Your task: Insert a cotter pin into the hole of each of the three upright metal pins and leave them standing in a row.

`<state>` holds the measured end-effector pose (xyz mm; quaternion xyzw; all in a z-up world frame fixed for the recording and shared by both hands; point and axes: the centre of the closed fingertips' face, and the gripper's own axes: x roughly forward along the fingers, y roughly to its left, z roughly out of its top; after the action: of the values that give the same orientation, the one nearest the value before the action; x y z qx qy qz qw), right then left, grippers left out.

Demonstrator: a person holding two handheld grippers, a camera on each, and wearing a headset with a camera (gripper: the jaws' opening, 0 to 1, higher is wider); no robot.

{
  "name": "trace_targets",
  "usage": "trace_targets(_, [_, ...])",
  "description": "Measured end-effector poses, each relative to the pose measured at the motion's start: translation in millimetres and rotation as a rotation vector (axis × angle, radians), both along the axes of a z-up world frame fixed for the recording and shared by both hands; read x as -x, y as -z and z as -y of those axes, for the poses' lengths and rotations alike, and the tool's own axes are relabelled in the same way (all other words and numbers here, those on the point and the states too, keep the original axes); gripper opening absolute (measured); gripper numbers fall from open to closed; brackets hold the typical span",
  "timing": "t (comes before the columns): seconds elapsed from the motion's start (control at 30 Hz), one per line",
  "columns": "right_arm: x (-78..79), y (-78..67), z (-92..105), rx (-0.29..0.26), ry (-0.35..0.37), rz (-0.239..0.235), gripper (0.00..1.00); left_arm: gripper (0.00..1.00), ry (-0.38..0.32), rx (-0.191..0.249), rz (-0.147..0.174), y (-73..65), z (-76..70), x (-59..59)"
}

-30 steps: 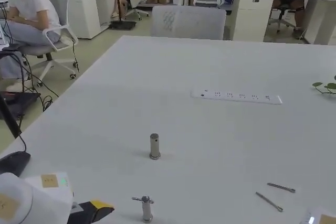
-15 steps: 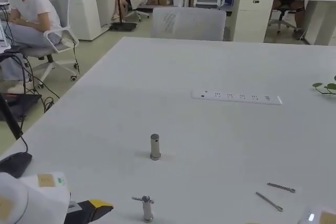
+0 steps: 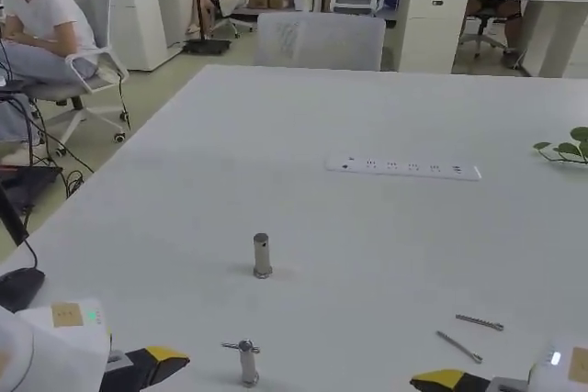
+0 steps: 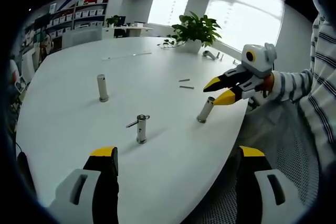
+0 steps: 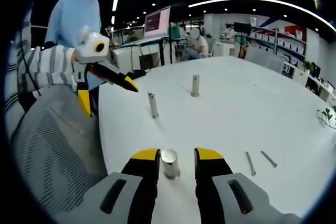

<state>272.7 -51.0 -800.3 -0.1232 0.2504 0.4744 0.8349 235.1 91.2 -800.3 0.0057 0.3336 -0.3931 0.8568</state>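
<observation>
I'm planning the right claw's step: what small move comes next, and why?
Probably close the right claw on the bare metal pin between its jaws: a gap shows beside it, so it looks ungripped, and two loose cotter pins lie nearby.

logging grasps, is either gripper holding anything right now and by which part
Left gripper: nothing, jaws wide open. Right gripper: jaws bracket the top of a metal pin, but whether they clamp it cannot be told.
</observation>
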Motion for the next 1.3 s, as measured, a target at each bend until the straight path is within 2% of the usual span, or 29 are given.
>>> trace_targets(0.1, [-0.5, -6.1, 3.5, -0.008, 0.003, 0.005, 0.27, 0.94, 0.001, 0.002, 0.007, -2.5, 1.4, -0.1])
trace_targets(0.2, [-1.4, -11.0, 8.0, 0.015, -0.004, 0.031, 0.27, 0.94, 0.006, 0.003, 0.015, -5.4, 4.9, -0.3])
trace_targets(0.37, [-2.3, -17.7, 14.0, 0.009, 0.0, 0.035, 0.28, 0.94, 0.023, -0.002, 0.026, -10.4, 11.2, 0.1])
trace_targets(0.63, [-7.9, -23.4, 30.9, 0.027, 0.002, 0.041, 0.3, 0.94, 0.021, 0.004, 0.016, -5.9, 10.9, 4.0])
trace_targets(1.03, [-48.1, -27.1, 76.7, 0.134, -0.005, 0.077, 0.31, 0.94, 0.006, 0.006, 0.008, -5.6, 10.1, 10.2])
trace_targets(1.3, [-68.2, -26.0, 89.3, 0.186, -0.036, 0.083, 0.31, 0.94, -0.003, -0.003, 0.01, -8.7, 9.2, 9.2])
